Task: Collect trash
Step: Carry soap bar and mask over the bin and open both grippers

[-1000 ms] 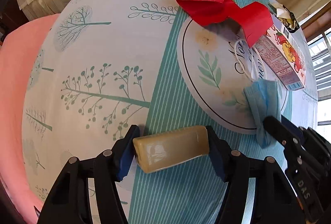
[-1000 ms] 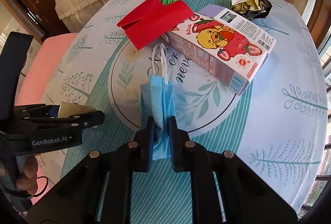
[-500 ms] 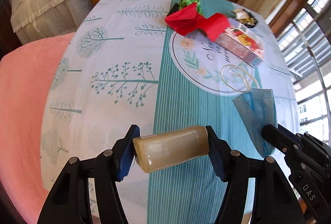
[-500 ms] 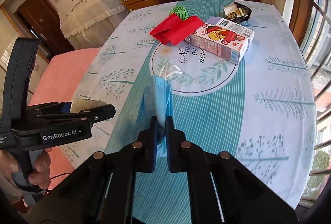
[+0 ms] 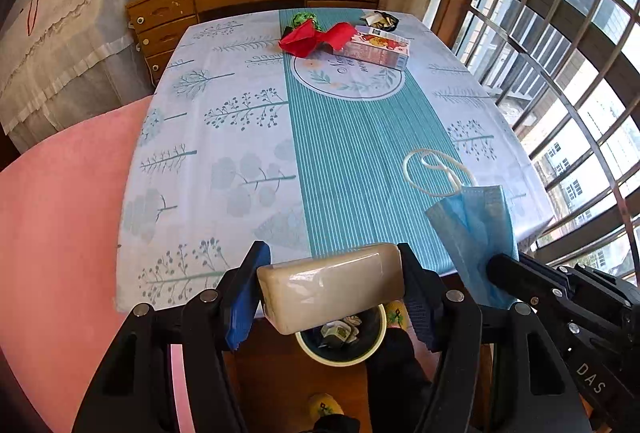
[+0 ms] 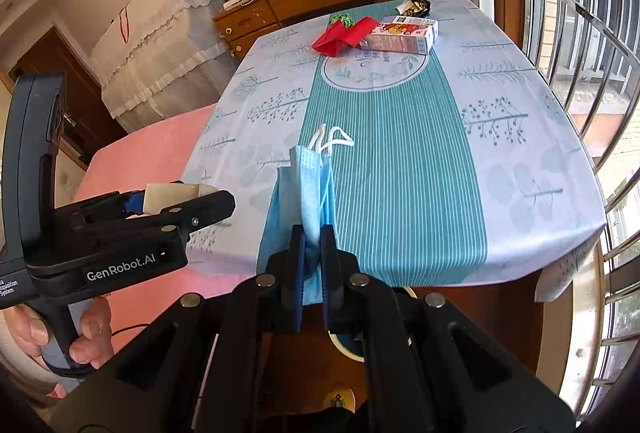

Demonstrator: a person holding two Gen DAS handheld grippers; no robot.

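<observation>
Left gripper (image 5: 332, 289) is clamped endwise on a beige wrapped block (image 5: 330, 287), held directly above the trash bin (image 5: 342, 339) on the floor, presumably for dropping. Right gripper (image 6: 307, 257) is pinched on a folded blue face mask (image 6: 304, 189), carried off the table (image 6: 520, 161) edge; bin rim (image 6: 346, 349) is glimpsed below.

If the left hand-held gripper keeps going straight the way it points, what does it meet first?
Probably the near table edge, which lies just beyond the block the left hand-held gripper holds; the bin sits lower, though depth is unclear.
</observation>
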